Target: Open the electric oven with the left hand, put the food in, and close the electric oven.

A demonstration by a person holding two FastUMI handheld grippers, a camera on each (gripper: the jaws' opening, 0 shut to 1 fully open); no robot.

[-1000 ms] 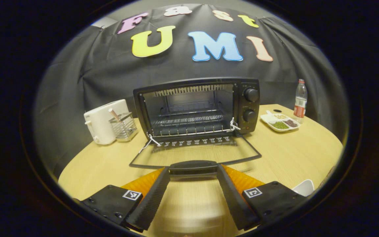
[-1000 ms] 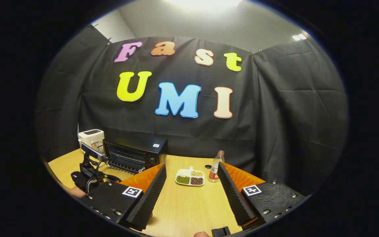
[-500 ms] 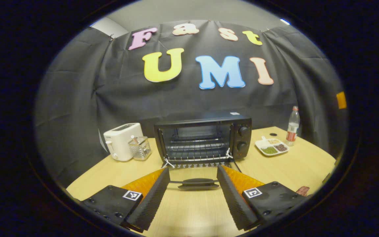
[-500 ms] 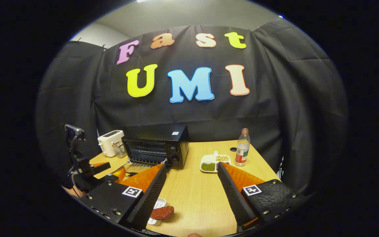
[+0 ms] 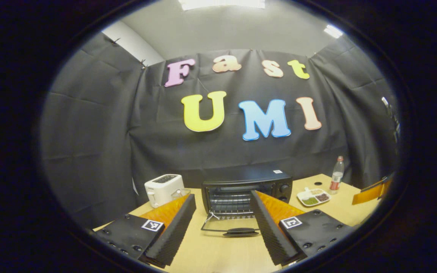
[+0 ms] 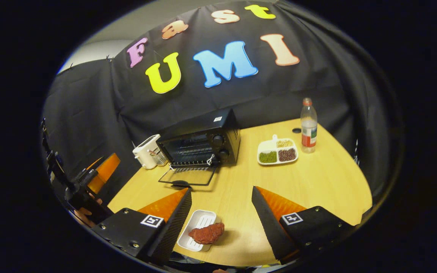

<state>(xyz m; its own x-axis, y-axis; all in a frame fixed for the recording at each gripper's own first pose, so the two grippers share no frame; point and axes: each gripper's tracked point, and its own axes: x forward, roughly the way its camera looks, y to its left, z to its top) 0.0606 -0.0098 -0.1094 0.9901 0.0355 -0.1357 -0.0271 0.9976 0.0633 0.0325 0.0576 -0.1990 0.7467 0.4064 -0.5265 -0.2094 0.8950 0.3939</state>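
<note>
The one piece of food [image 6: 207, 233] — a reddish-brown lump — lies half on a small white tray [image 6: 194, 237] at the table's [image 6: 317, 189] near edge, between the spread, empty fingers of the right gripper [image 6: 222, 222]. Far across stands the single electric oven [image 6: 199, 142], its door [image 6: 188, 176] dropped flat — so opening looks done and picking up the food is the step in hand. Next, the right gripper should lower and close around the lump. The left gripper [image 5: 222, 223], also spread and empty, faces the oven. Beyond: one toaster [image 6: 144, 151], one divided dish [image 6: 277, 151], one bottle [image 6: 308, 127].
</note>
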